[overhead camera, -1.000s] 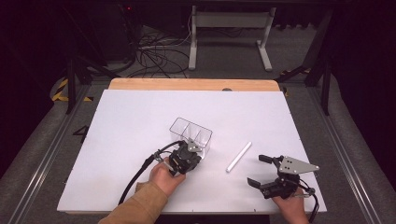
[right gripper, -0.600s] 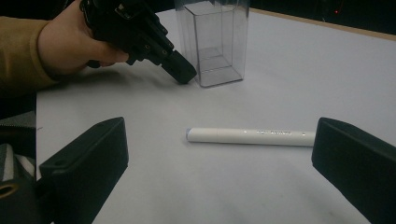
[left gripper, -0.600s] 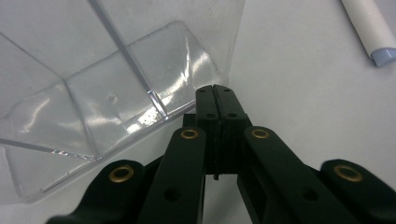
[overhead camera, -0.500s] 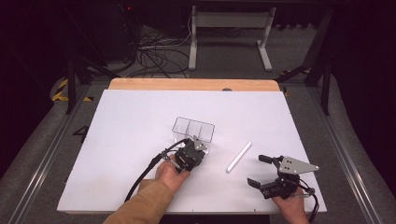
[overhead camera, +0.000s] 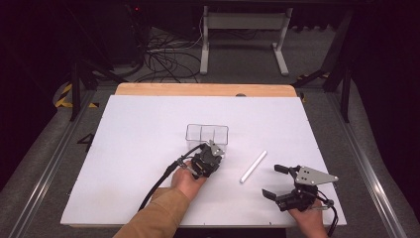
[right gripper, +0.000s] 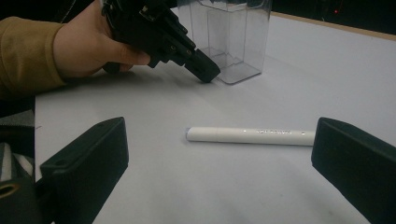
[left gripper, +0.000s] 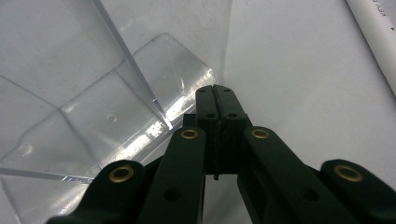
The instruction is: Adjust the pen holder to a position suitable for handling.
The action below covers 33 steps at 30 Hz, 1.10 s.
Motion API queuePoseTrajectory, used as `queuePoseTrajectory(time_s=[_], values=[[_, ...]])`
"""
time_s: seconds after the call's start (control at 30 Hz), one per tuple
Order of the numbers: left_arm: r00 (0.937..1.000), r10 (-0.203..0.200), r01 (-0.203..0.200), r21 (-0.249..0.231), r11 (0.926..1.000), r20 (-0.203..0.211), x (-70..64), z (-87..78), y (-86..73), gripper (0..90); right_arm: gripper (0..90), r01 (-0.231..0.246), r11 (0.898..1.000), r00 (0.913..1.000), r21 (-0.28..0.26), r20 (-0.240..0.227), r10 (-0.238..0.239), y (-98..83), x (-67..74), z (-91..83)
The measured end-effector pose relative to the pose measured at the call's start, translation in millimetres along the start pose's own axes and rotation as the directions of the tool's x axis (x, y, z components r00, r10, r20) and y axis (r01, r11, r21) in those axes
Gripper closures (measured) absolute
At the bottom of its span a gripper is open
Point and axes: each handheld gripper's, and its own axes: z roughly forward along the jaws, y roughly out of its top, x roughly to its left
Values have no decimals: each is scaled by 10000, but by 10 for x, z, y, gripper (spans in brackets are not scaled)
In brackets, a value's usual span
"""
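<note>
Jaws pressed together with nothing between them, the left gripper (left gripper: 215, 93) pointed its tips at the base of a clear plastic organizer (left gripper: 116, 93), at the centre of the left gripper view. The container, a transparent box split by thin inner walls, stood upright just above centre in the high view (overhead camera: 207, 135) on the white counter (overhead camera: 124, 148). Whether the tips touched its wall could not be told. Lower right in the high view, the right gripper (overhead camera: 275, 181) held its jaws spread wide, a white marker (right gripper: 250, 136) lying between them untouched. Small print on the marker was too faint to read, and the organizer's top was cut off by the frame in both gripper views.
</note>
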Motion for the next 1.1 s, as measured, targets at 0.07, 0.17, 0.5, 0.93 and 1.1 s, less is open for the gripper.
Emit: queuePoseTrajectory(time_s=[0.07,0.17,0.5,0.93,1.1], values=[[10000,3,-3,-43,10000,28,4,10,4,900,44,10,10000,10000,3,2,-10,0,1,0],[9999,-148,148,-7,9999,8,3,6,9,900,46,14,10000,10000,7,28,-14,0,1,-2],[9962,105,-2,-1173,9931,865,-26,-406,4,823,46,-221,9993,9993,-316,308,231,37,-12,-61],[9816,-126,513,-1999,9785,1904,47,-815,44,560,21,23,9985,9976,-539,686,14,139,31,-122],[9715,-356,793,-1795,9806,2345,-19,-803,173,455,34,107,9992,9965,-391,837,-74,159,38,-178]])
